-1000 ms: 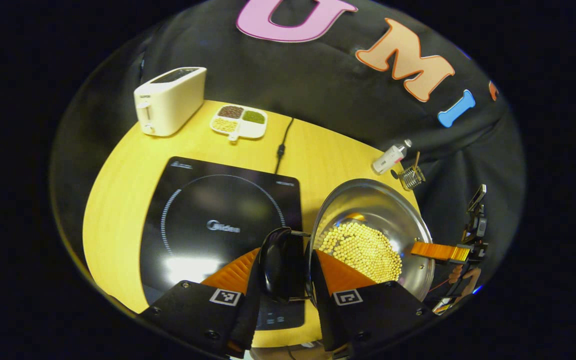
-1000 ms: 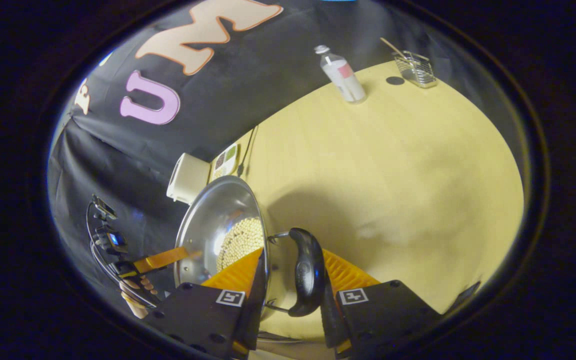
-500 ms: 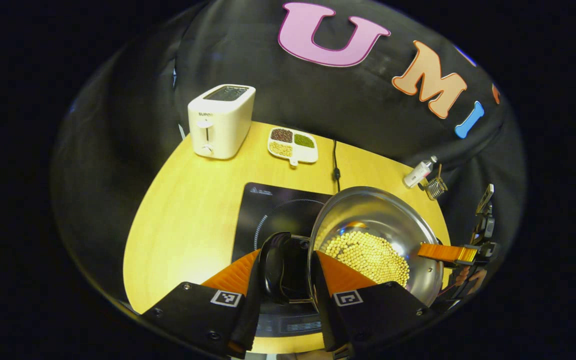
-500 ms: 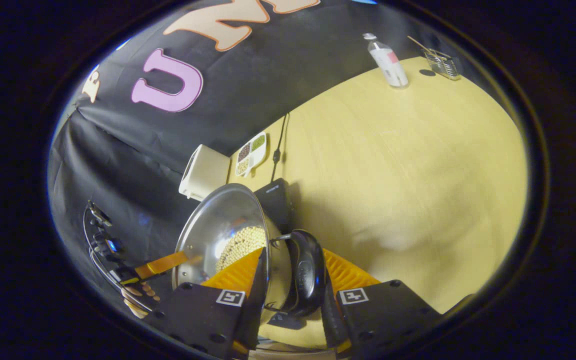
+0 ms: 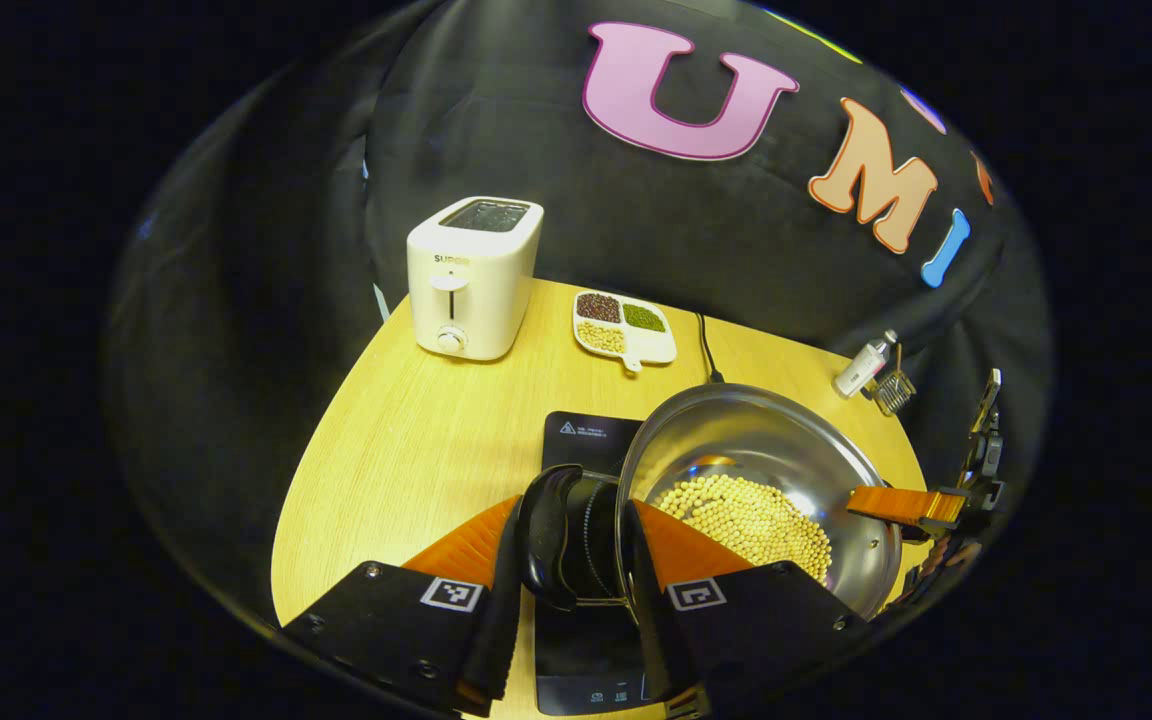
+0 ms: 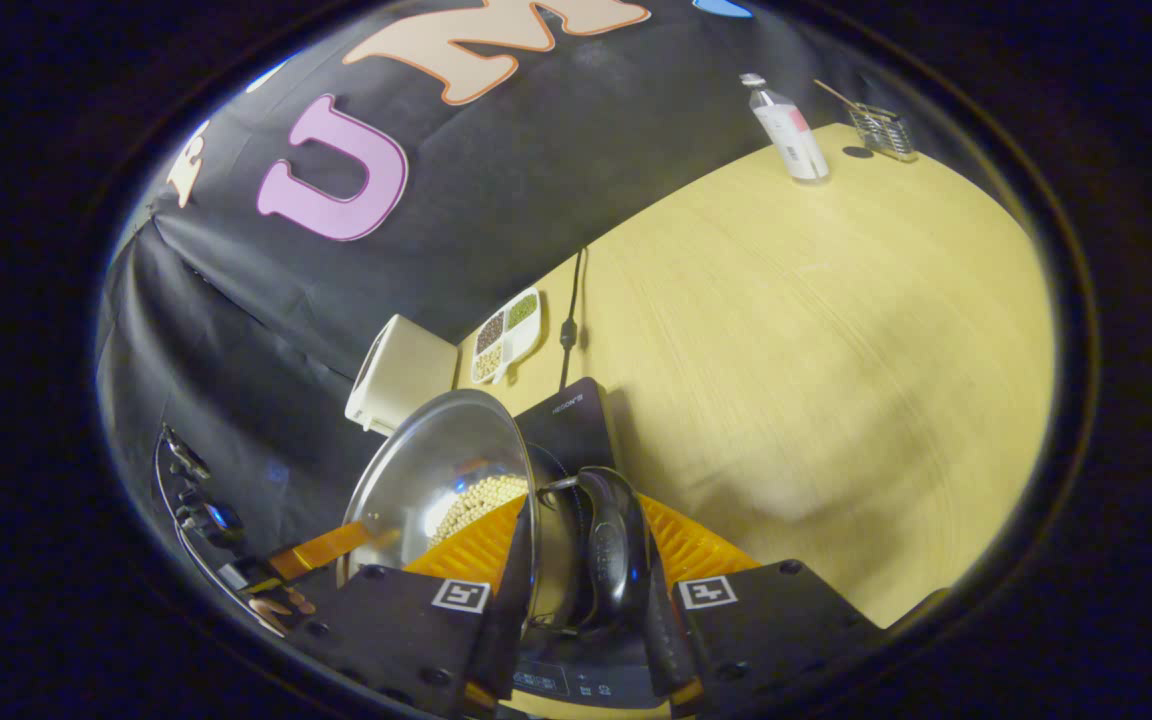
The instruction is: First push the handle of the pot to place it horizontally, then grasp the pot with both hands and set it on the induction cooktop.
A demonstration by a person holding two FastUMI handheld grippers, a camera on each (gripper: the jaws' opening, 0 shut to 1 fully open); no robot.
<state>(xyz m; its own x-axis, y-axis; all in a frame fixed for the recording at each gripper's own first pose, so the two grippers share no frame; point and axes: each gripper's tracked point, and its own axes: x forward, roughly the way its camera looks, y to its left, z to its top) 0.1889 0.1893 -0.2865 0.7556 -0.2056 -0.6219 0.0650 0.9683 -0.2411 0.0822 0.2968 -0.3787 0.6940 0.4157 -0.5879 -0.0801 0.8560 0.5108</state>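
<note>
A steel pot [image 5: 766, 445] with pale yellow beans [image 5: 746, 515] in it is held over the black induction cooktop [image 5: 581, 440]. My left gripper [image 5: 571, 525] is shut on the pot's black side handle [image 5: 546, 535]. At the pot's far rim the other gripper [image 5: 901, 503] holds on. In the right gripper view, my right gripper [image 6: 581, 545] is shut on the opposite black handle [image 6: 616, 560], with the pot [image 6: 426, 470] to its left above the cooktop [image 6: 571, 420]. Whether the pot's base touches the cooktop I cannot tell.
A white toaster [image 5: 471, 280] and a divided dish of grains [image 5: 626, 330] stand at the back of the wooden table [image 5: 406, 450]. The cooktop's cable [image 5: 706, 355] runs back. A small bottle [image 6: 791, 130] and a wire basket [image 6: 881, 130] stand at the far right.
Both grippers have carried the pot leftward across the table, from beside the cooktop to over it. Their hold on the two handles has not changed.
</note>
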